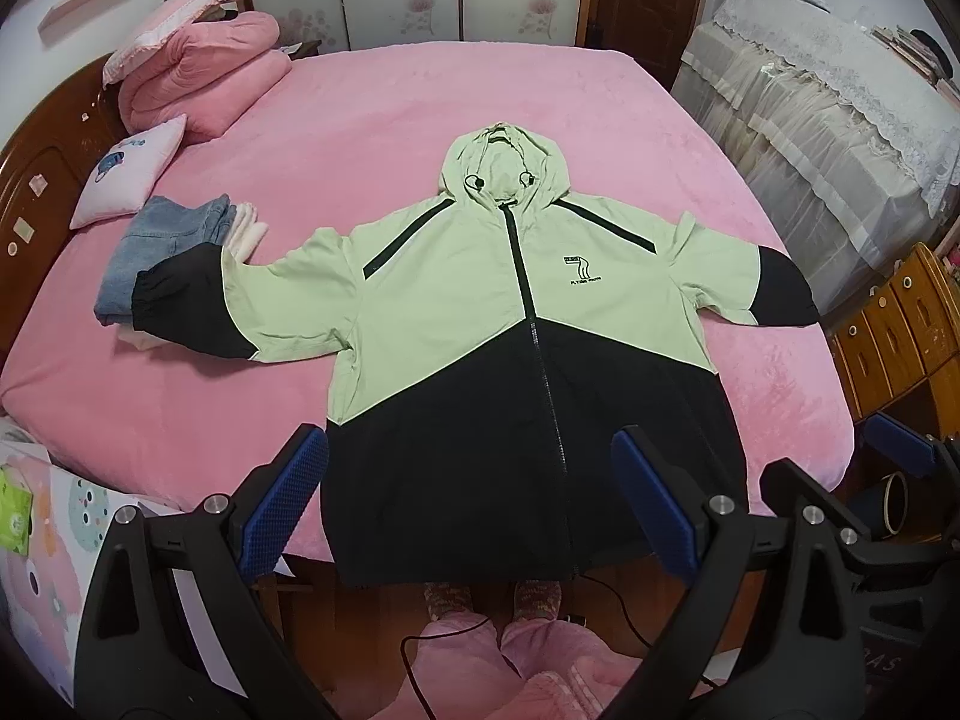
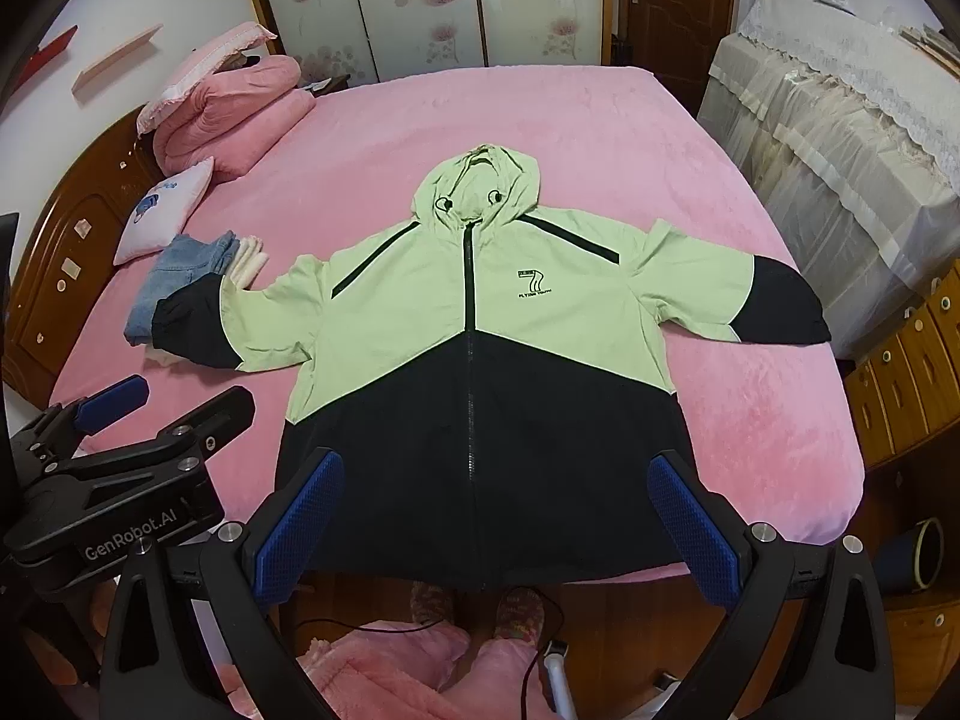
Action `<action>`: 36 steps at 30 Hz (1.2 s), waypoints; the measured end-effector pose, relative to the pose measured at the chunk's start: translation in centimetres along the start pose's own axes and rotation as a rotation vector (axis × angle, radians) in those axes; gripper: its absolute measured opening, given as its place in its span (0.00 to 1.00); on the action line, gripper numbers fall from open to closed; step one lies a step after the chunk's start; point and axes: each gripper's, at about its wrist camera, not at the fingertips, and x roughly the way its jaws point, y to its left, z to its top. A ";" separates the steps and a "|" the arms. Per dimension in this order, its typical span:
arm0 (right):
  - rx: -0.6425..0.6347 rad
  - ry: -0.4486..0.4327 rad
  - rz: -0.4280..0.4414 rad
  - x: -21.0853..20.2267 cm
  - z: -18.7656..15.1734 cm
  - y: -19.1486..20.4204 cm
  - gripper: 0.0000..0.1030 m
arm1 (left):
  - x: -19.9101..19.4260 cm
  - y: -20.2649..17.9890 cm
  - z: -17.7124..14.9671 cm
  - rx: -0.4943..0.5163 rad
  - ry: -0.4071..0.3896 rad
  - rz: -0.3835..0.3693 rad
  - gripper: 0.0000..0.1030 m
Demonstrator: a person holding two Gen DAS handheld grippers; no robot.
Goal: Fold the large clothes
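While the left wrist view looks down along its own fingers, the left gripper (image 1: pixel 474 498) stands with its jaws spread wide and nothing between the blue pads (image 1: pixel 285 498), hanging above the near edge of the bed (image 1: pixel 372 96). The jacket (image 1: pixel 510 324), light green above and black below, lies flat and face up on the pink cover, zipped, hood pointing away, both sleeves stretched out sideways. Its black hem drapes over the bed's near edge, and in the picture that hem sits right between the two fingers, though no pad touches the cloth. At the right edge the right gripper (image 1: pixel 852 462) shows partly, beside the hem's right corner. Folded jeans (image 1: pixel 162 252) lie just under the cuff of the far-left sleeve.

From the right wrist view, the right gripper (image 2: pixel 498 510) is likewise spread fully, empty, poised over the jacket (image 2: pixel 480 312) hem, with the zip running down between its fingers. The left gripper (image 2: pixel 120 420) appears at the left, open, over bare pink cover beside the jacket's lower left corner, apart from the cloth.
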 end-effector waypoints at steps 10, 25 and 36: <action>0.002 0.005 0.003 0.8 -0.7 0.0 0.99 | 0.1 -0.1 -0.3 0.000 0.002 0.005 0.92; -0.004 0.001 0.014 1.0 -0.6 -0.3 0.99 | 0.5 -0.3 -0.8 -0.019 0.008 0.005 0.92; -0.093 -0.014 0.052 1.2 0.5 -1.2 0.99 | 0.5 -1.9 -2.5 -0.099 0.039 0.040 0.92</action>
